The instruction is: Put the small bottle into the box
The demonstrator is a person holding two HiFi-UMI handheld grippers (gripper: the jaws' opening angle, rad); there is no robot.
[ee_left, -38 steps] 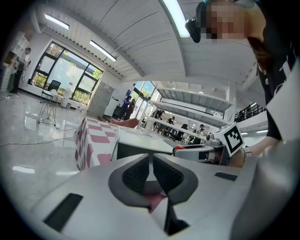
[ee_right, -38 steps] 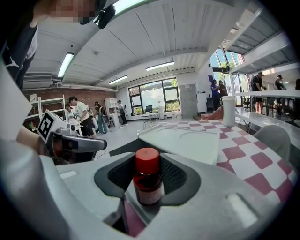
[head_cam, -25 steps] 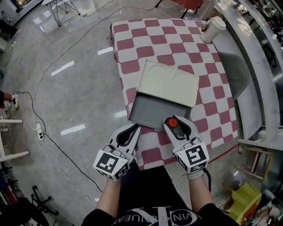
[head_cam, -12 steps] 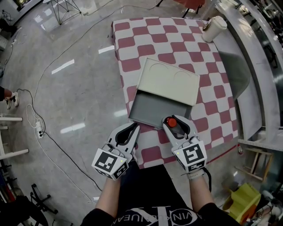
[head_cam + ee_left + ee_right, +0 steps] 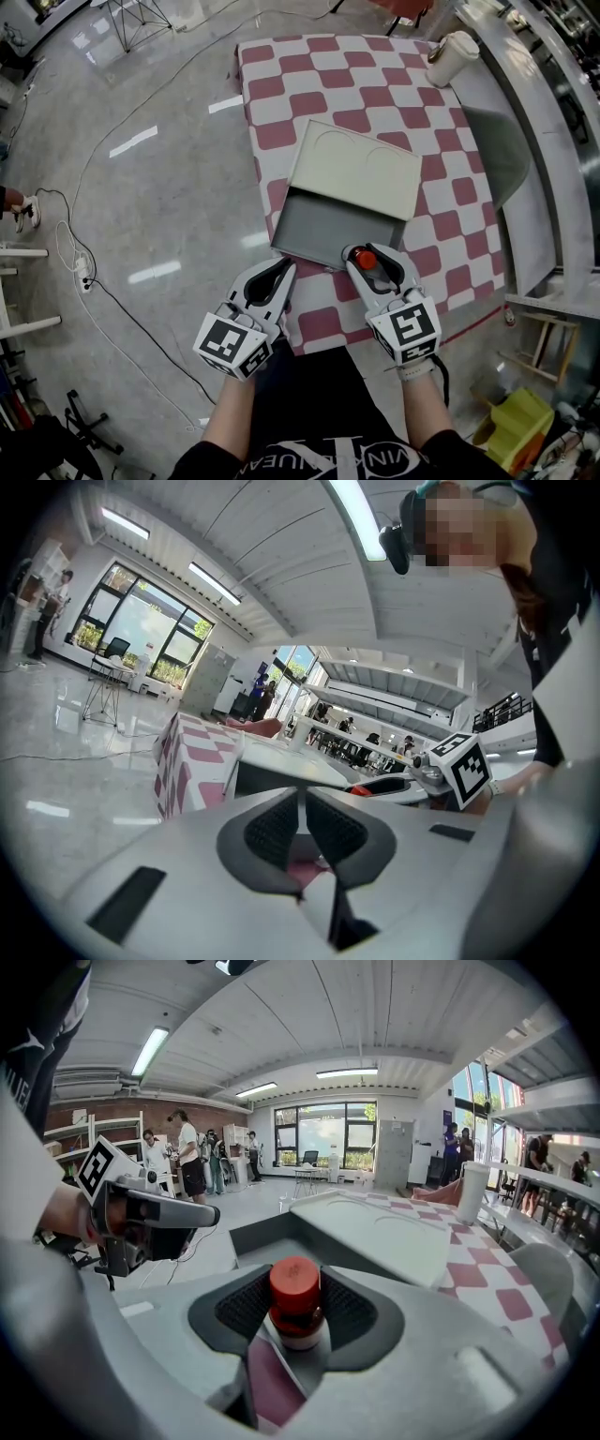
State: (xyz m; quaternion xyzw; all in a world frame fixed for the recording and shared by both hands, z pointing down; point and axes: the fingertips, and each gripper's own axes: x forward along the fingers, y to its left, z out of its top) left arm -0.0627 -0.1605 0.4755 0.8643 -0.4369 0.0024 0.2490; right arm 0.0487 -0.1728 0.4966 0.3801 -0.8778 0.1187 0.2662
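A small bottle with a red cap (image 5: 365, 261) (image 5: 294, 1299) stands upright between the jaws of my right gripper (image 5: 370, 259) (image 5: 294, 1312), which is shut on it just over the near edge of the grey box (image 5: 323, 228) (image 5: 272, 1232). The box lies open on the checked table, and its pale lid (image 5: 356, 172) (image 5: 375, 1227) is slid toward the far side. My left gripper (image 5: 273, 279) (image 5: 302, 829) hangs at the table's near left edge, shut with nothing between its pads.
A pink and white checked cloth (image 5: 384, 89) covers the table. A white paper cup (image 5: 450, 56) stands at its far right corner. A grey chair (image 5: 497, 155) and metal shelving (image 5: 553, 112) lie to the right. Cables (image 5: 94, 281) cross the shiny floor at the left.
Both grippers have barely shifted. The right one with the bottle has edged slightly toward the box's near edge.
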